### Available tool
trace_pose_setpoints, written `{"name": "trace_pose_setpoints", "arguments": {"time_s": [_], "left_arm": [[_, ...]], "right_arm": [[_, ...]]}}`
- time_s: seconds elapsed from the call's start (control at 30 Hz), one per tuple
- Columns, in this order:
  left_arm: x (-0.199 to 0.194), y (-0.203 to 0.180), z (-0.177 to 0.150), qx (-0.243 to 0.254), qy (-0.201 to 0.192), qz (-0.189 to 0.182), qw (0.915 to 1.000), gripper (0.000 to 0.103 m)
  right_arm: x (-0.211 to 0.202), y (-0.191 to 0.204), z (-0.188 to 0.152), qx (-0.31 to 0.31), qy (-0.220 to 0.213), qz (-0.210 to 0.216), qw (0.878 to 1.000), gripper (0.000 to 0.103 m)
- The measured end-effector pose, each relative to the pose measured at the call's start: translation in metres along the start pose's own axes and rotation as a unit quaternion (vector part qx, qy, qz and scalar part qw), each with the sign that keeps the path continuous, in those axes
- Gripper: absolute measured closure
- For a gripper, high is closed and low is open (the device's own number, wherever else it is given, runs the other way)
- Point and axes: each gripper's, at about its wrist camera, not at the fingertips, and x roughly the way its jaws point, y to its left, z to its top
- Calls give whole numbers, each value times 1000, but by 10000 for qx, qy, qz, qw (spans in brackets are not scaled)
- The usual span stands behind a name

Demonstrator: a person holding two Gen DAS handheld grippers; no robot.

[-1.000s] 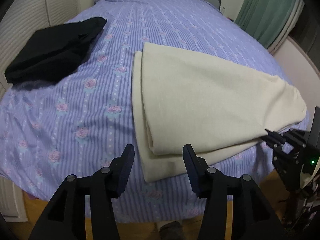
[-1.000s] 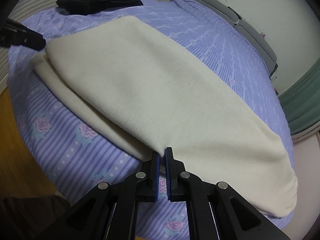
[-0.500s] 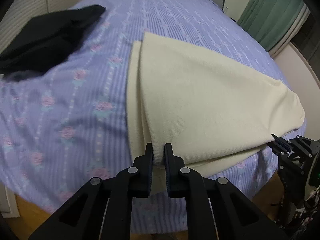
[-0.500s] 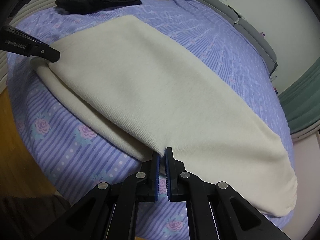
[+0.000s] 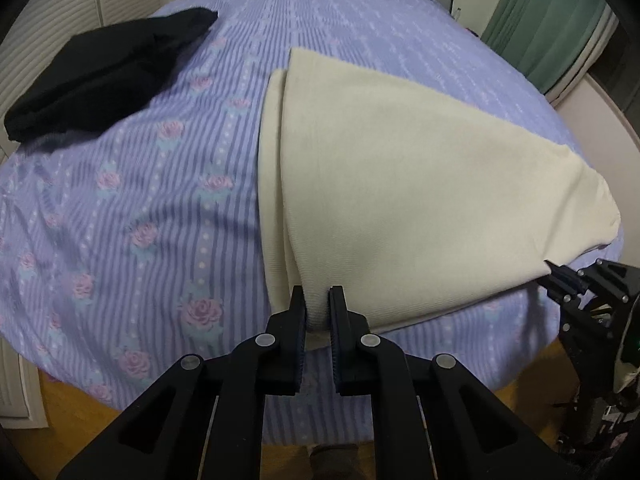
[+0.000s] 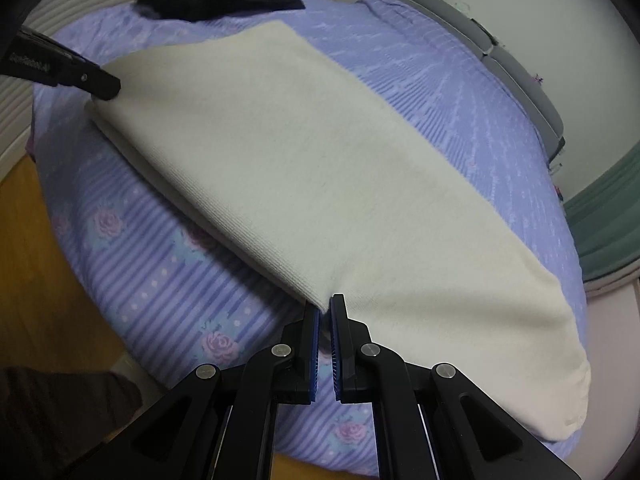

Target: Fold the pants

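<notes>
cream pants (image 5: 400, 184) flat on the bed (image 5: 160, 184), both near-edge corners pinched.
long axis runs side to side between the hands; left gripper (image 5: 317, 312) jaws clamp one end's hem, right gripper (image 6: 325, 314) the other, so the fold goes away from the jaws. soft ribbed knit, layered; black garment (image 5: 100, 76) well apart.
</notes>
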Motion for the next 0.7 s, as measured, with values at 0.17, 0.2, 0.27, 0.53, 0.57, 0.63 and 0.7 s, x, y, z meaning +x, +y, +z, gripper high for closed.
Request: {"name": "trace_pose_setpoints", "arguments": {"time_s": [0.17,0.2,0.27,0.53,0.57,0.63,0.7], "left_arm": [[-6,0,1,-15,-68,3,10000,86],[-7,0,-3,-19,-74,5,10000,85],[-11,0,-4,-74,-75,4,9999,83],[-14,6,-7,-664,-47,-72,9978,79],[-14,7,-7,-771,-46,-96,9970,79],[-11,8,-7,-886,-34,-106,9960,77],[-7,10,-7,-945,-3,-80,9955,77]], "right_arm": [[-1,-9,5,127,-4,155,9998,76],[-8,-10,6,112,-99,191,9997,71],[-24,-13,12,17,-374,255,9990,67],[-44,-47,104,-549,-1285,1485,9790,42],[-32,-51,125,-648,-1266,1775,9738,42],[-7,-55,165,-928,-1233,2189,9635,42],[19,-52,202,-1286,-1116,2584,9509,42]]}}
